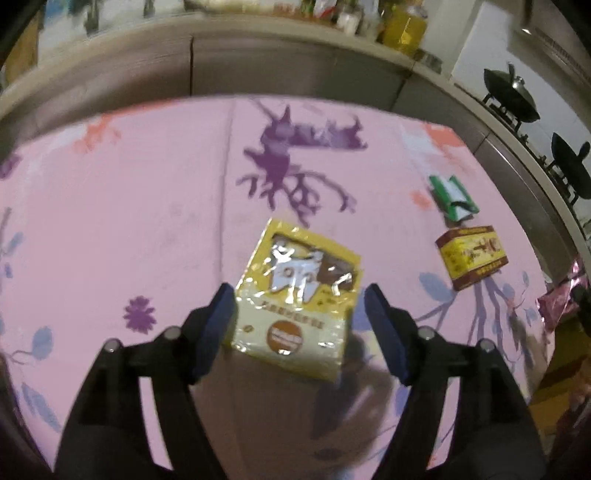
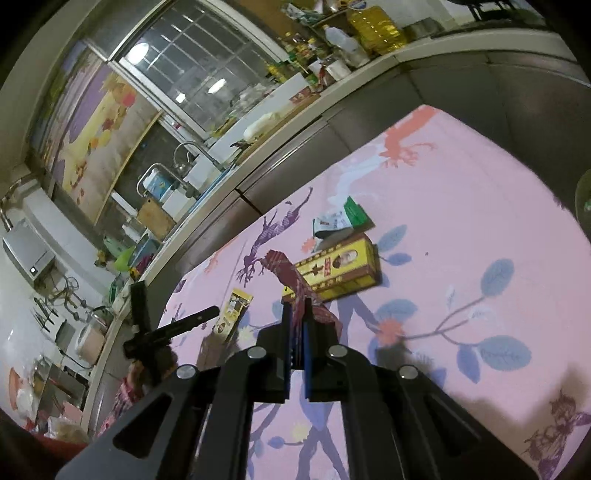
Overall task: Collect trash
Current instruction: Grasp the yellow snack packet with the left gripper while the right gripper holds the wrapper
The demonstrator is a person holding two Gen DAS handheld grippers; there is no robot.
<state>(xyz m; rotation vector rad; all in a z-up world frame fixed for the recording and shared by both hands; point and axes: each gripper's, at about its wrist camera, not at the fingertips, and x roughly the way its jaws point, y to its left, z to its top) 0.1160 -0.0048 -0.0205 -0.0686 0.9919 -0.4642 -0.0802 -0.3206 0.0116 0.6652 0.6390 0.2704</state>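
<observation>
A yellow snack packet (image 1: 297, 304) lies on the pink floral tablecloth (image 1: 129, 221). My left gripper (image 1: 300, 299) is open, its blue pads on either side of the packet's near half. A yellow-and-brown box (image 1: 471, 256) and a green-and-white carton (image 1: 452, 197) lie to the right. My right gripper (image 2: 297, 314) is shut on a dark red wrapper (image 2: 291, 277), held above the cloth. The yellow box (image 2: 340, 271), green carton (image 2: 341, 219), yellow packet (image 2: 232, 315) and the left gripper (image 2: 173, 328) show beyond it.
A grey counter (image 1: 295, 74) runs along the table's far edge, with oil bottles (image 2: 373, 26), a sink tap (image 2: 188, 155) and woks (image 1: 511, 96) on a stove. A pink foil bag (image 1: 561, 299) sits at the table's right edge.
</observation>
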